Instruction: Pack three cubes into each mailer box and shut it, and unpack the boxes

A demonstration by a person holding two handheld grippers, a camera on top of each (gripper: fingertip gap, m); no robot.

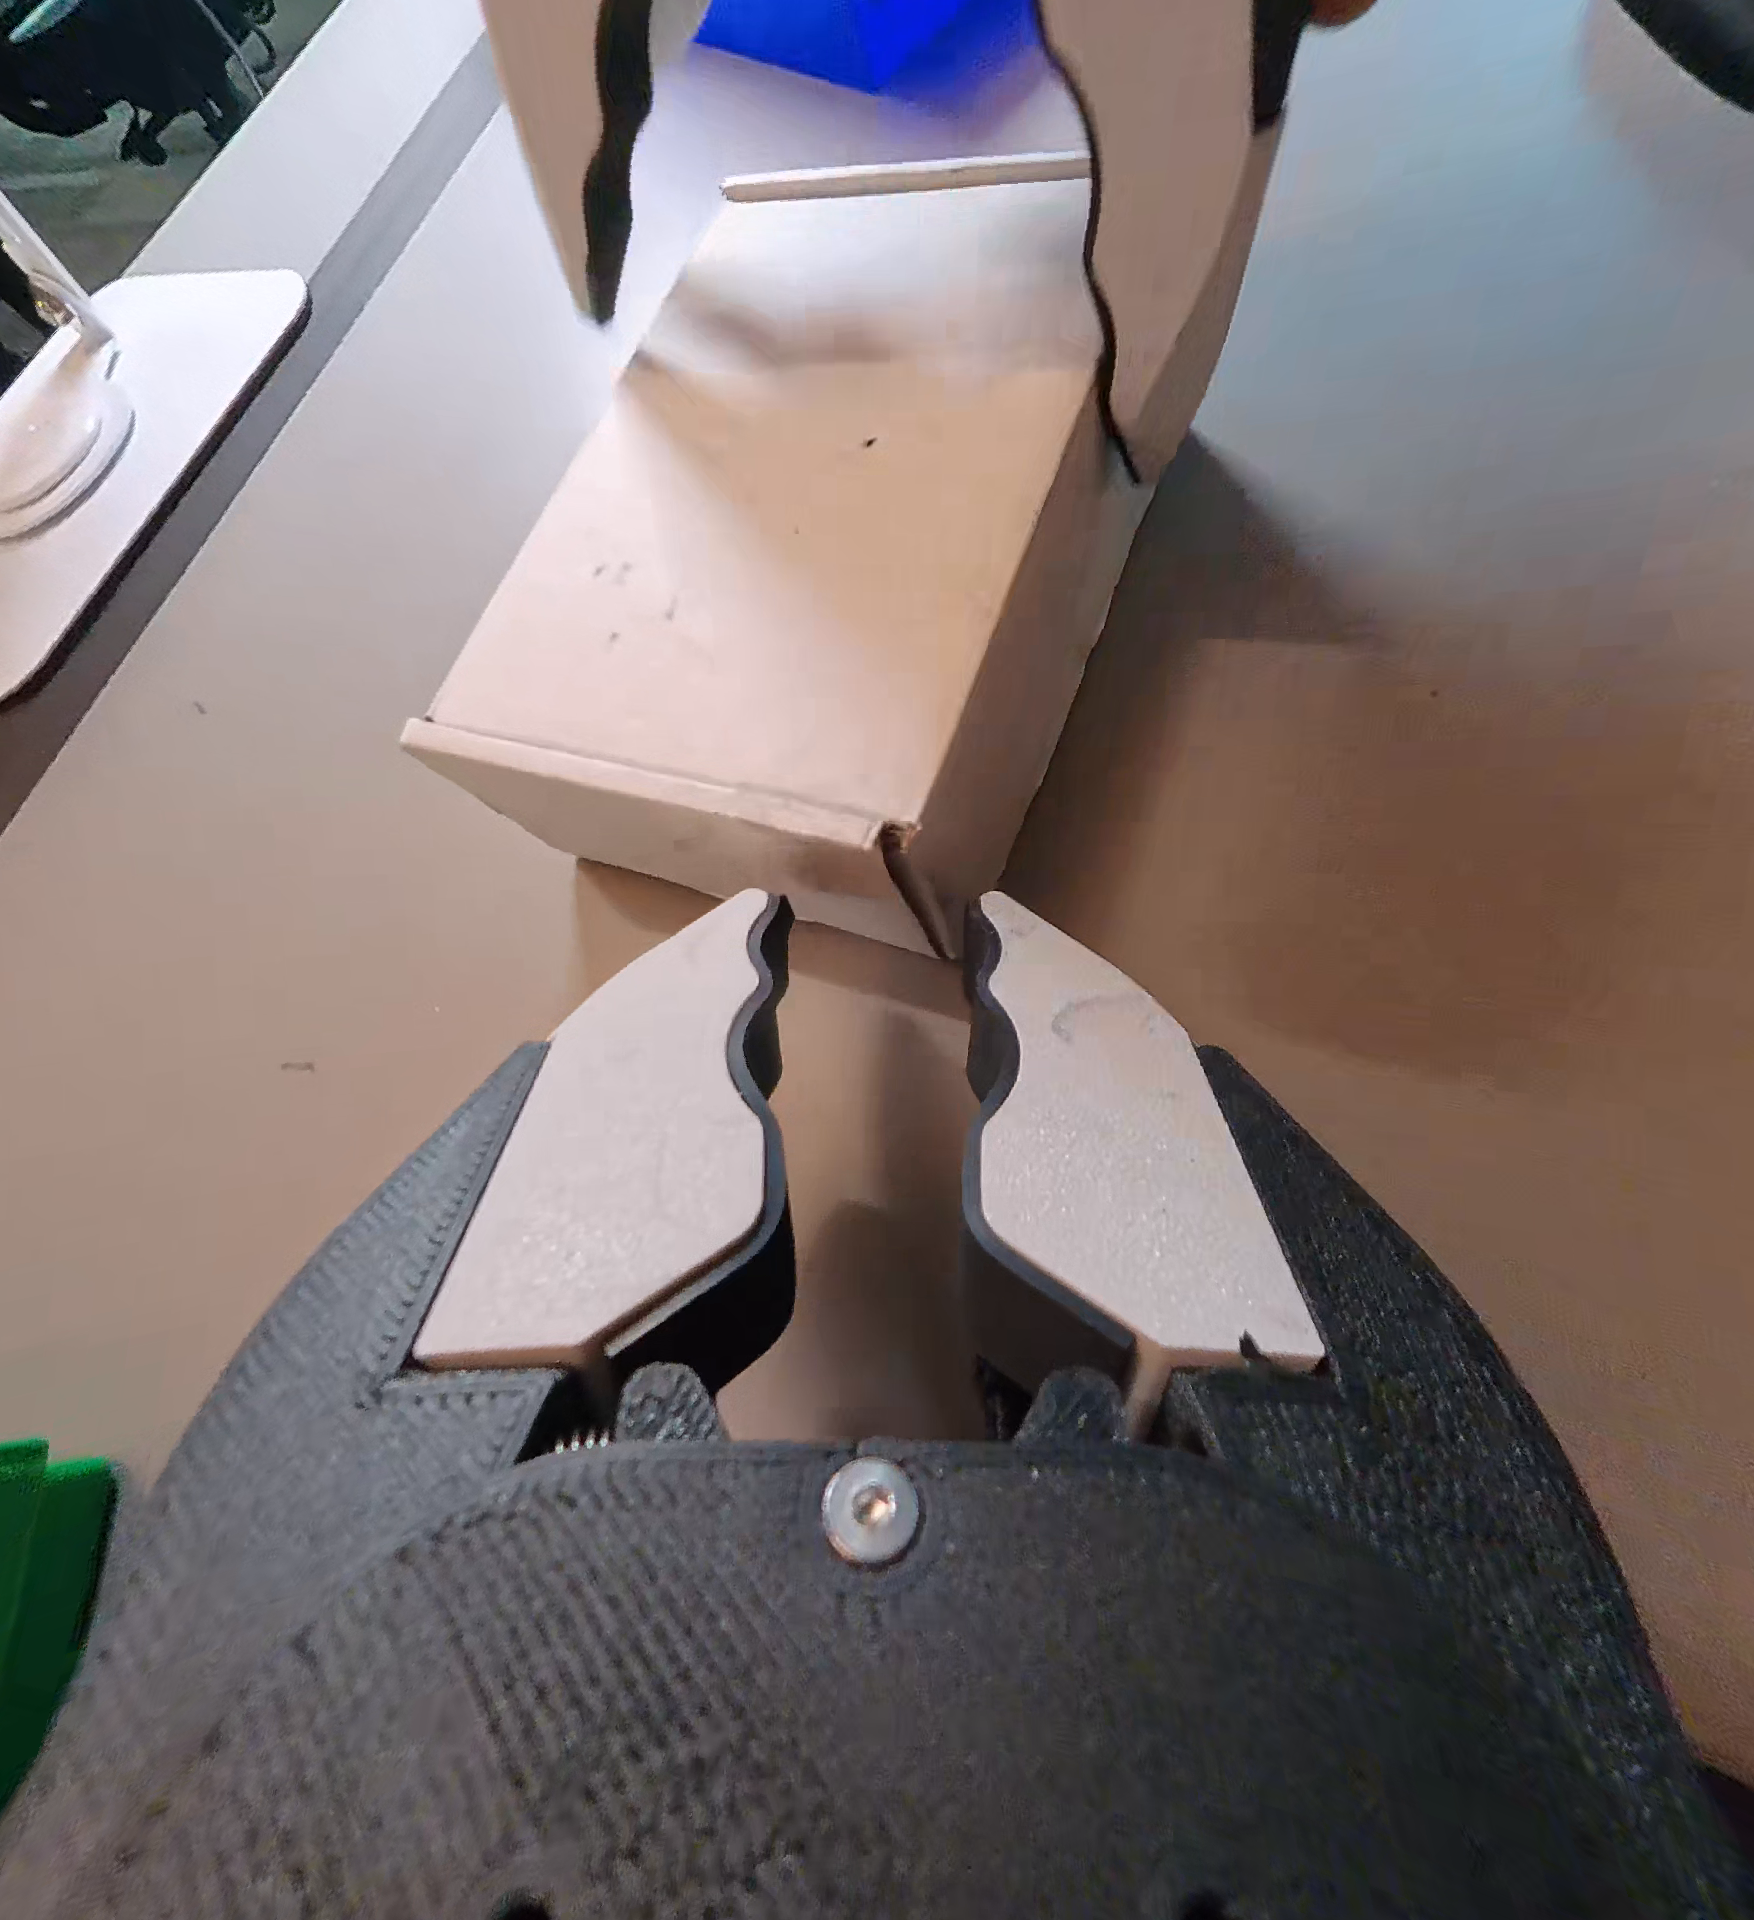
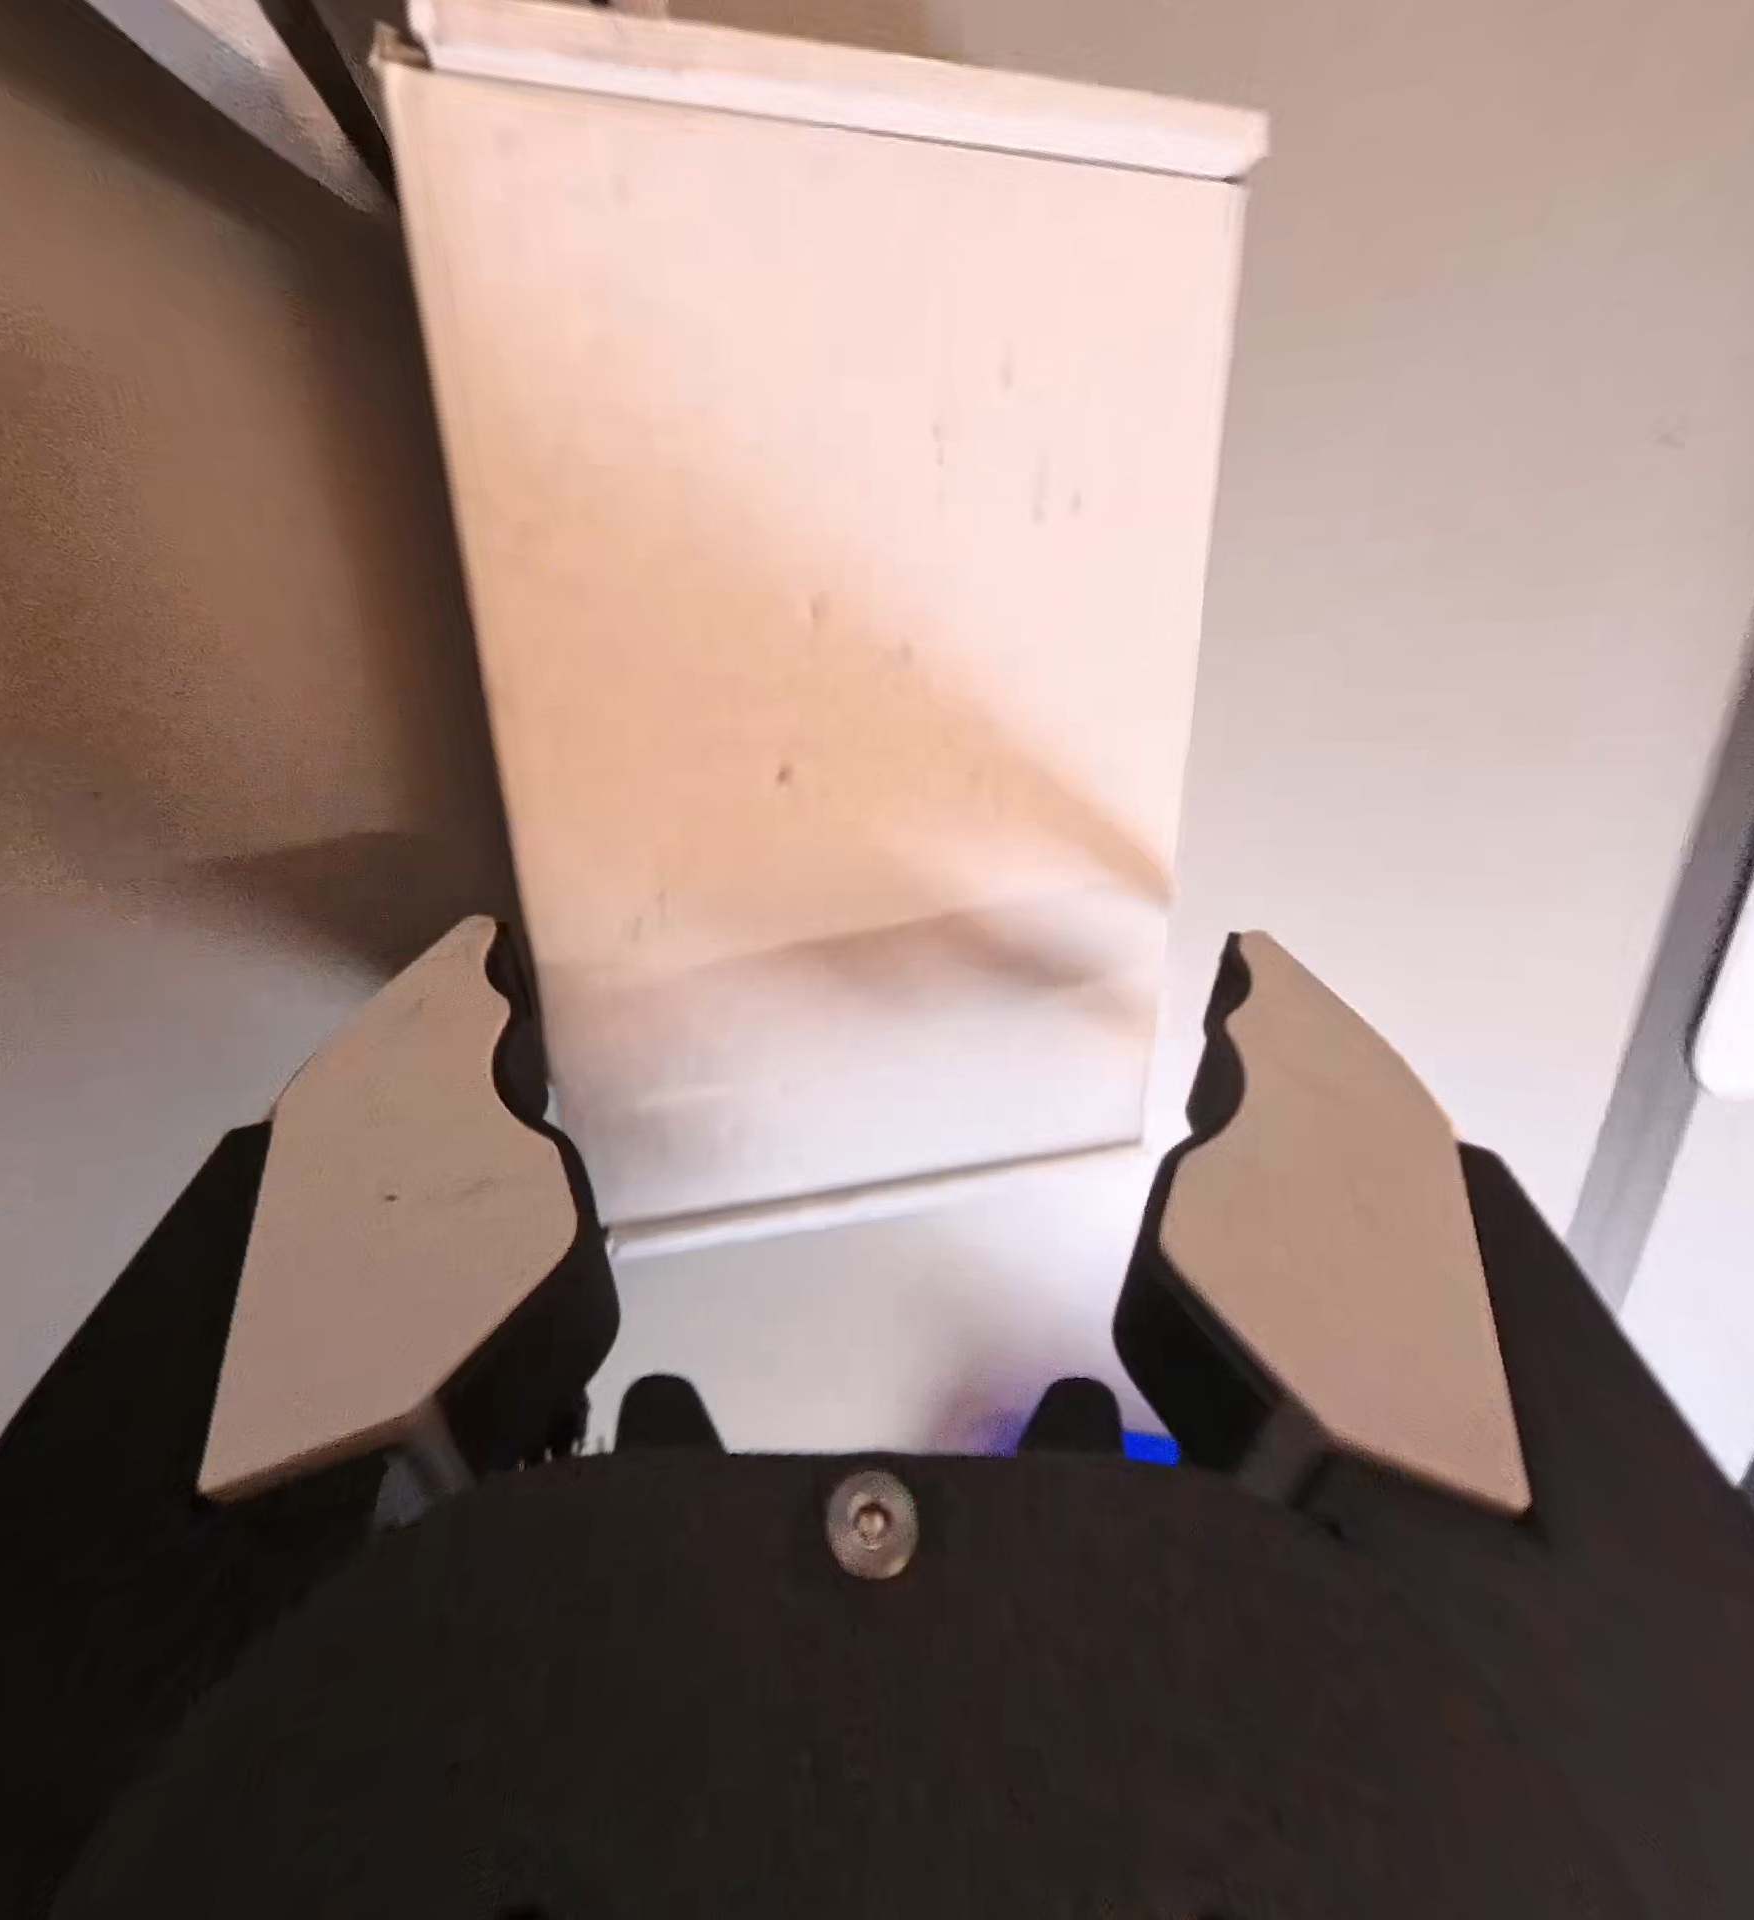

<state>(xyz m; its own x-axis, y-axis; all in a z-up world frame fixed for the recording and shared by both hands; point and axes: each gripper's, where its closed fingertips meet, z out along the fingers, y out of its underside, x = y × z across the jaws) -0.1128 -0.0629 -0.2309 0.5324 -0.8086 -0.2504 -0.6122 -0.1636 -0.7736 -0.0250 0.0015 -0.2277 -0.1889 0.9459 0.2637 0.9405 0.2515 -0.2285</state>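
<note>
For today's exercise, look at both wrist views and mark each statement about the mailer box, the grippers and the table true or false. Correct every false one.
1. The mailer box lies shut on the table. True.
2. The left gripper is clamped on a blue cube. False: its jaws stand a little apart at the box's near corner, holding nothing.
3. The right gripper is open, a finger on either side of the box. True.
4. A blue cube shows beyond the far end of the box. True.
5. A red cube sits on top of the box. False: nothing lies on its lid.
6. The white stand base rests on the box. False: it stands apart on the table.
</note>
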